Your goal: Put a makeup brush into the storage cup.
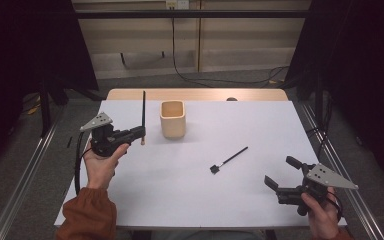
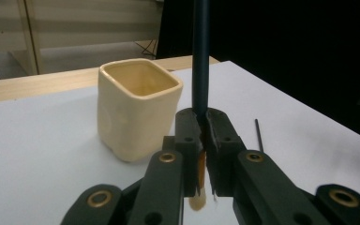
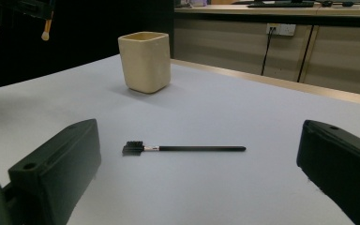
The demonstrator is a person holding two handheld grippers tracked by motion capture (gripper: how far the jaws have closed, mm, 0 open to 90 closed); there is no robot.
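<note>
Between cup (image 1: 172, 119) and right gripper (image 1: 280, 175) — a small brush (image 1: 228, 160) lying flat.

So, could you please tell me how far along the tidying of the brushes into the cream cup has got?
Nothing is in the cream square ceramic cup yet. The left gripper holds a long dark-handled brush upright beside it. The small black-bristled brush lies on the white table, before the open right gripper, still to collect.

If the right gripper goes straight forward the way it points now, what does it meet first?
Probably the small black brush lying flat on the table: it lies across the line between the open jaws of the right gripper. The cream cup stands farther off, to the left.
</note>
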